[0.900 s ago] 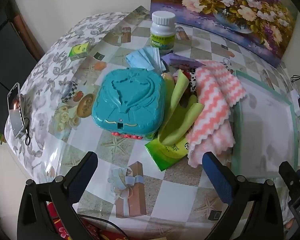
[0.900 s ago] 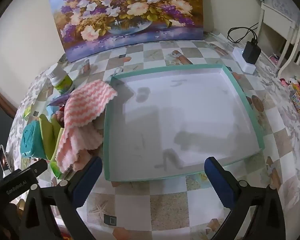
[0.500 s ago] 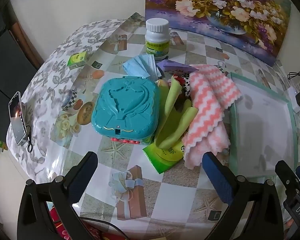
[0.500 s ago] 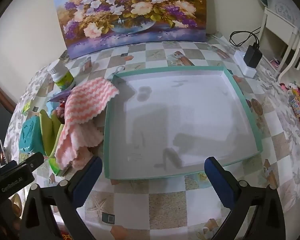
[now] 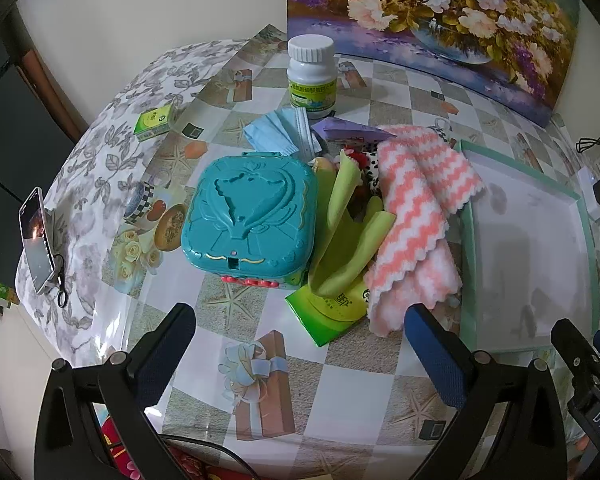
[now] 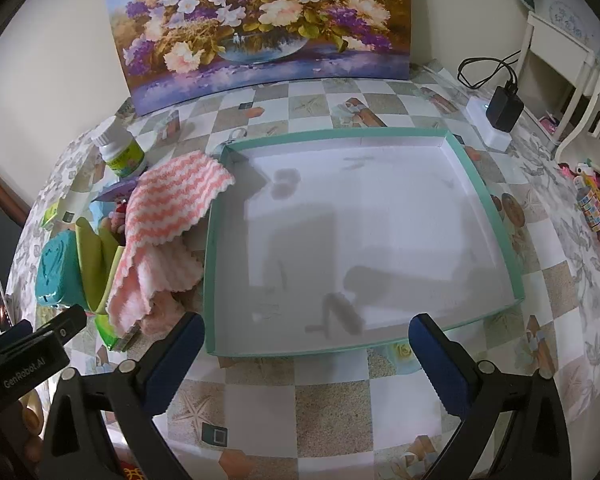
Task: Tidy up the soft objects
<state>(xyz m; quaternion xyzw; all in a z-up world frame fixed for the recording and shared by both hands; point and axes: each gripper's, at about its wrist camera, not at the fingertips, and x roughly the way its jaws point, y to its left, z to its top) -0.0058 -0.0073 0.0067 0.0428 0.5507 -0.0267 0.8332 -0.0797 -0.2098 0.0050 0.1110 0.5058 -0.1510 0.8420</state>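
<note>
Left wrist view: the left hand-held gripper (image 5: 300, 344), wide open and empty, has been drawn slightly back from the pink towel (image 5: 416, 216) heaped beside the tray (image 5: 466, 240), so nothing is sorted yet.

Bare tablecloth (image 5: 352, 364) lies under my spread left fingers (image 5: 166, 346). Ahead, the teal case (image 5: 250, 220), green cloths (image 5: 342, 240) and pink striped towel (image 5: 416, 216) crowd together, touching. To their right the shallow teal-rimmed tray (image 6: 496, 216) lies wide and unblocked; a white bottle (image 5: 312, 76) stands far behind.
</note>
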